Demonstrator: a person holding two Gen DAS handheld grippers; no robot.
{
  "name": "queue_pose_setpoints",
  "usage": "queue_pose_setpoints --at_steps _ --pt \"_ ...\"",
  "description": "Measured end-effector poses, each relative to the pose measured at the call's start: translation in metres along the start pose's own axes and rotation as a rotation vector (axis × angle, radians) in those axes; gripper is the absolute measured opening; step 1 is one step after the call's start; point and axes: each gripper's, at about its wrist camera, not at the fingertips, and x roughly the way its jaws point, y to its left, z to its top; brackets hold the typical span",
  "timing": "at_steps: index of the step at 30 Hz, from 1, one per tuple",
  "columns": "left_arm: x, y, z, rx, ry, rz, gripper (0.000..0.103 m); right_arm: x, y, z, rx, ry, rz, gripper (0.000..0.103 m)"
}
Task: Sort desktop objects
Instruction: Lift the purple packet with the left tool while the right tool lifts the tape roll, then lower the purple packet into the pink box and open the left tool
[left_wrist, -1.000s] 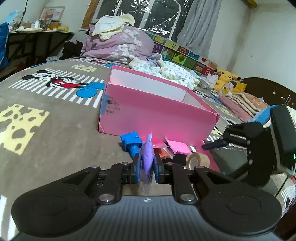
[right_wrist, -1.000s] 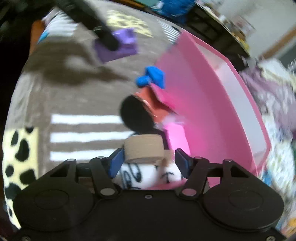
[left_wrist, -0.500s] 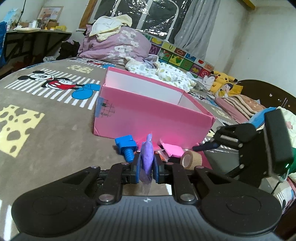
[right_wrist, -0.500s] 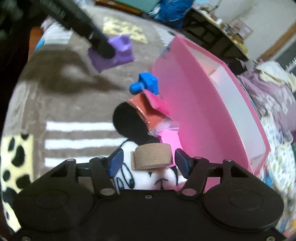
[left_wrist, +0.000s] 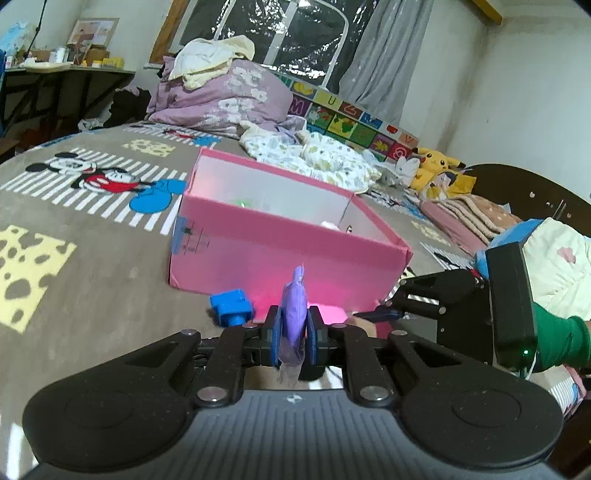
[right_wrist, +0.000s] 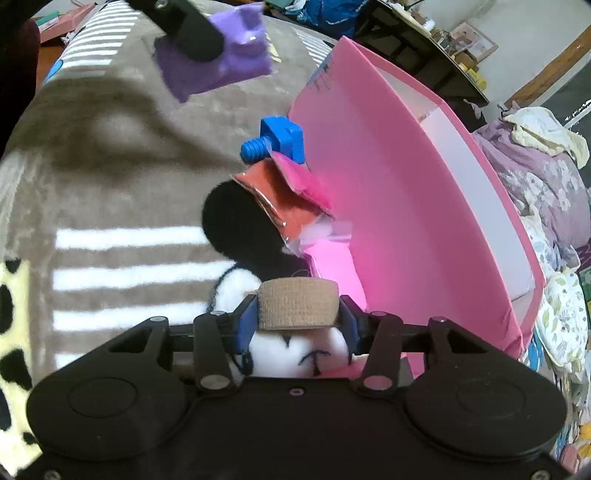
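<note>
Two tools are in my hands over the bed, and both are loaded. My left tool (left_wrist: 294, 328) is pressed together on a small purple packet (left_wrist: 294, 314), which stands on edge between the blue pads and hangs clear of the blanket (left_wrist: 92, 288). From the right wrist camera the same packet (right_wrist: 221, 66) shows flat-on, up at the top of the view with a black finger of the left tool across it.

My right tool (right_wrist: 297, 319) pinches a roll of tan bandage tape (right_wrist: 298, 303) by its two flat ends, pads tight against both. Beneath it lies the white face of the cartoon mouse printed on the blanket (right_wrist: 110, 177).

Ahead of the left tool sits the pink box (left_wrist: 280, 251), open at the top, white inside (I can make out a small greenish spot and something pale on its floor, too small to name). A blue plastic bolt (left_wrist: 232, 307) lies on the blanket just in front of the box's near wall. The right wrist camera shows that bolt (right_wrist: 275, 142) touching the box (right_wrist: 388, 206), with an orange-red packet (right_wrist: 280, 199) and a pink packet (right_wrist: 306, 181) piled right beside it against the same wall, and pink paper (right_wrist: 332, 262) below them.

The right tool (left_wrist: 384, 314) shows at the right edge of the left view, low beside the box corner.
</note>
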Motion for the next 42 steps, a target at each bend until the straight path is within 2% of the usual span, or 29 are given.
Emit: queue_pose_setpoints --at_steps 2,5,8,12,15,19,25,32,42 --pt "-0.003 -0.002 0.004 0.005 -0.010 0.001 0.014 -0.002 -0.008 0.001 0.055 -0.009 0.026 0.045" --pt "-0.009 -0.002 0.014 0.001 -0.026 -0.003 0.014 -0.011 -0.040 -0.006 0.327 -0.042 0.180 0.045" --pt "-0.013 -0.002 0.028 0.016 -0.042 0.003 0.014 -0.020 -0.062 -0.016 0.528 -0.093 0.278 0.045" --pt "-0.014 -0.006 0.044 0.045 -0.050 0.015 0.014 -0.026 -0.070 -0.027 0.632 -0.107 0.343 0.045" --pt "-0.010 -0.009 0.055 0.067 -0.049 0.020 0.014 -0.023 -0.062 -0.026 0.613 -0.073 0.362 0.045" --pt "0.001 -0.011 0.071 0.082 -0.048 0.025 0.014 -0.015 -0.025 -0.019 0.392 0.018 0.288 0.045" --pt "0.021 -0.014 0.093 0.111 -0.042 0.046 0.014 -0.017 -0.004 -0.009 0.211 0.039 0.221 0.045" --pt "0.054 -0.013 0.120 0.151 -0.013 0.090 0.014 -0.015 -0.004 -0.008 0.197 0.049 0.206 0.045" --pt "0.121 -0.005 0.154 0.173 0.093 0.146 0.014 -0.010 -0.002 -0.008 0.207 0.057 0.215 0.045"
